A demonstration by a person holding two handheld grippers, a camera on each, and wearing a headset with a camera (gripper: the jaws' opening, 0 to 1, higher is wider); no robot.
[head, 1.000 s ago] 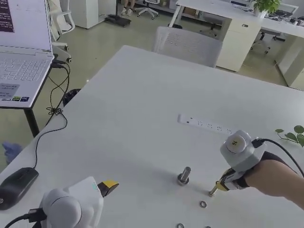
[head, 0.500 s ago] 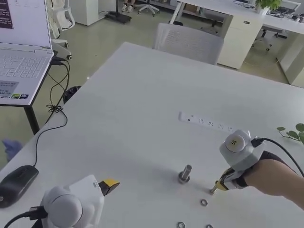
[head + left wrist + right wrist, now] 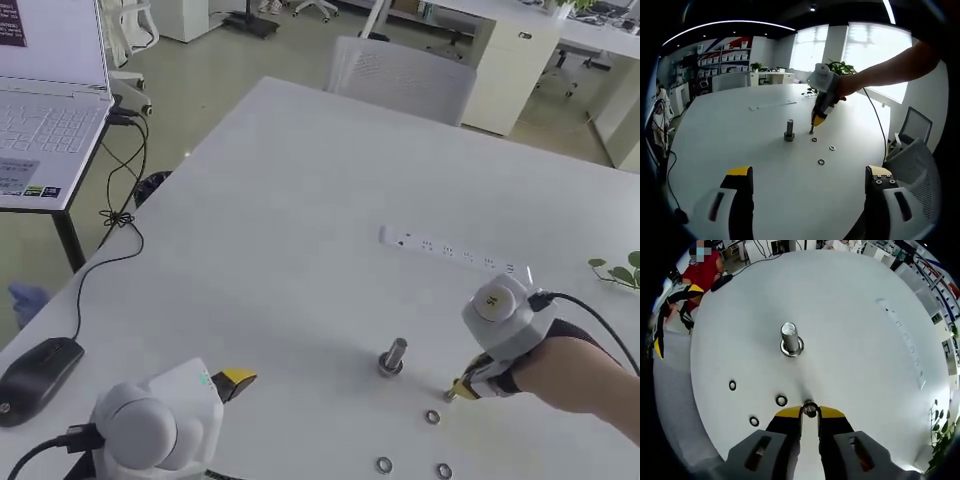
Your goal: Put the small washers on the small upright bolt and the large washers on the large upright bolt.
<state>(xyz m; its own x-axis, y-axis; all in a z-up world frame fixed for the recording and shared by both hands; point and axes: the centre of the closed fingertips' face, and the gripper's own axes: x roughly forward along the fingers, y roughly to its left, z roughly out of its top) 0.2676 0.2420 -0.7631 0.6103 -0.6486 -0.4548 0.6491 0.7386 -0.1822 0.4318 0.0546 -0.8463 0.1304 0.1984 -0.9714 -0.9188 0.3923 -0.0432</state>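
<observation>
In the head view, we saw the white table (image 3: pixel 300 220) with the large bolt (image 3: pixel 391 356) standing upright on it. The right gripper (image 3: pixel 462 388) pointed down just beside the bolt, its tip at a small metal piece (image 3: pixel 449 396) on the tabletop. Three washers (image 3: pixel 432 417) lay loose near the table's front edge. The left gripper (image 3: pixel 232 381) hung low at the near left, well apart from the bolt. A power strip (image 3: pixel 450 251) lay farther back, and a mouse (image 3: pixel 35 365) sat at the left edge.

In the left gripper view, our left gripper (image 3: pixel 807 175) stood wide open with nothing between its jaws. Beyond it were the large bolt (image 3: pixel 789 129), the washers (image 3: pixel 821 161) and the right gripper (image 3: pixel 816 120).

In the right gripper view, the right gripper (image 3: pixel 810 412) was pinched on the small metal piece (image 3: pixel 810 409); we could not tell whether this was a bolt end or a washer. The large bolt (image 3: pixel 790 339) stood ahead with a wider ring at its foot, and the washers (image 3: pixel 781 400) lay to the left.
</observation>
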